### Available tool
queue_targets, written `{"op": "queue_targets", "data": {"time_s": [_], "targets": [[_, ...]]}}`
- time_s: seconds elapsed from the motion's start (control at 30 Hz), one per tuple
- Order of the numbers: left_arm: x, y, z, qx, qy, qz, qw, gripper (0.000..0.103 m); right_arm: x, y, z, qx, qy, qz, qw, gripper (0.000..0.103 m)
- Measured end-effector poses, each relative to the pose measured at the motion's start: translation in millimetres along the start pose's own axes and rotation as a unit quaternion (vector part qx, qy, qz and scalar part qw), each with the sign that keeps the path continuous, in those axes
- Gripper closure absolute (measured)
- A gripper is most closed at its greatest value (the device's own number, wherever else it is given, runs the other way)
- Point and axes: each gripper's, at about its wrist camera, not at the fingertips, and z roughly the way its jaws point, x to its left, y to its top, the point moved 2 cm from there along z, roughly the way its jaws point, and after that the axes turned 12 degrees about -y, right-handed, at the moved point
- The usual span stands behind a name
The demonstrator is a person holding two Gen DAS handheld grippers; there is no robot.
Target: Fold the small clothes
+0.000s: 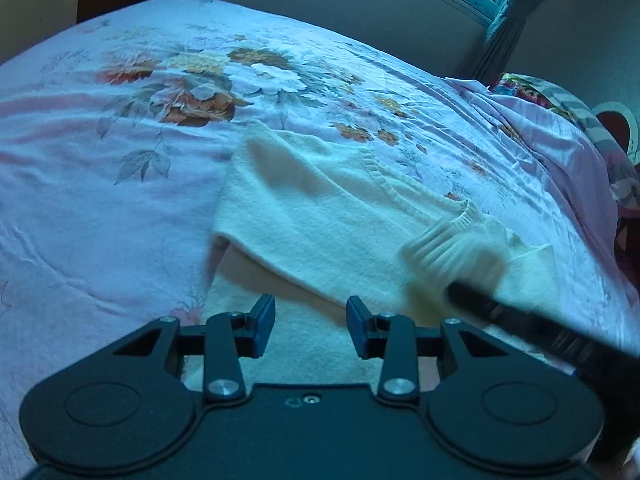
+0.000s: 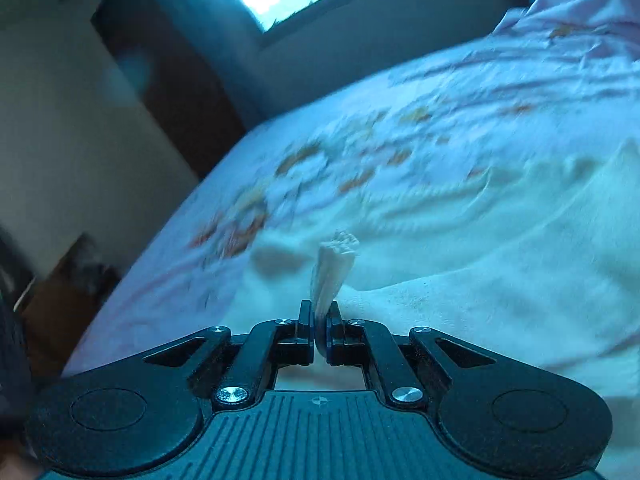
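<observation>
Bedroom scene, dim bluish light: a bed w/ a pale pink floral-print bedsheet (image 1: 120,208) fills both views, a window w/ teal curtains (image 1: 496,36) behind it. On the sheet lies a cream knitted small sweater (image 1: 320,216), partly folded, one flap doubled over the body and its ribbed neckline toward the right of the left wrist view. At the bed's far right edge sits a bunched multicoloured patterned cloth (image 1: 532,92). No containers visible in either view.

Left gripper (image 1: 310,326), black w/ blue pads, hovers just above the near part of the sweater, jaws partway apart w/ nothing between them; whether the pads touch the knit cannot be told.

Right gripper (image 2: 319,330) is clamped almost fully together on a ribbed cream cuff of the sweater (image 2: 334,272), the bunched rib standing up from between the pads. In the left wrist view the same gripper enters from the lower right as a blurred dark bar, the cuff at its tip lifted over the sweater's body. Right wrist view is motion-blurred, w/ the sheet and a dark wooden cabinet (image 2: 168,92) smeared.
</observation>
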Motion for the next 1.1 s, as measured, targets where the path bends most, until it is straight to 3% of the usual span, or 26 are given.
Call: {"op": "queue_targets", "data": {"time_s": [0.07, 0.13, 0.17, 0.4, 0.47, 0.53, 0.57, 0.67, 0.8, 0.87, 0.97, 1.03, 1.1], "targets": [[10.6, -1.7, -1.2, 0.010, -0.019, -0.022, 0.9995, 0.065, 10.4, -25.6, 14.6, 0.044, 0.000, -0.026, 0.999, 0.090], [18.0, -5.2, 0.4, 0.026, -0.047, -0.050, 0.9973, 0.064, 9.4, -38.8, 10.7, 0.044, 0.012, -0.036, 0.998, 0.050], [20.2, -7.8, 1.3, 0.032, -0.064, -0.063, 0.9954, 0.064, 9.1, -43.1, 3.6, 0.036, 0.017, -0.035, 0.999, 0.043], [9.3, -22.9, 21.3, 0.048, -0.114, -0.087, 0.9885, 0.063, -12.1, -38.0, -30.9, -0.005, -0.009, -0.008, 1.000, 0.042], [6.8, -24.8, 31.5, 0.048, -0.120, -0.094, 0.9871, 0.072, -18.9, -40.0, -43.3, -0.008, -0.014, 0.002, 1.000, 0.042], [4.0, -26.6, 42.5, 0.046, -0.117, -0.095, 0.9876, 0.096, -26.3, -41.6, -48.8, -0.012, -0.025, 0.009, 1.000, 0.042], [2.8, -27.6, 47.7, 0.045, -0.112, -0.095, 0.9881, 0.100, -29.2, -41.7, -50.4, -0.014, -0.027, 0.013, 0.999, 0.042], [-4.9, -25.5, 39.4, -0.001, -0.088, -0.082, 0.9927, 0.101, -39.3, -40.3, -57.8, -0.023, -0.041, 0.025, 0.999, 0.042], [-11.0, -10.3, -8.0, -0.081, -0.081, -0.042, 0.9925, 0.101, -46.4, -34.5, -64.2, -0.037, -0.048, 0.029, 0.998, 0.042], [1.8, -12.1, -22.8, -0.093, -0.073, -0.049, 0.9917, 0.101, -46.6, -31.9, -64.3, -0.042, -0.050, 0.029, 0.997, 0.042], [25.2, -23.5, -14.8, -0.071, -0.032, -0.037, 0.9963, 0.101, -44.0, -30.9, -59.5, -0.042, -0.049, 0.029, 0.997, 0.042], [39.4, -29.7, 6.5, -0.020, -0.031, -0.040, 0.9985, 0.100, -41.8, -31.8, -54.7, -0.036, -0.049, 0.028, 0.998, 0.042], [42.6, -32.4, 9.3, -0.021, -0.027, -0.028, 0.9990, 0.097, -39.3, -31.3, -52.4, -0.035, -0.052, 0.024, 0.998, 0.042]]}}
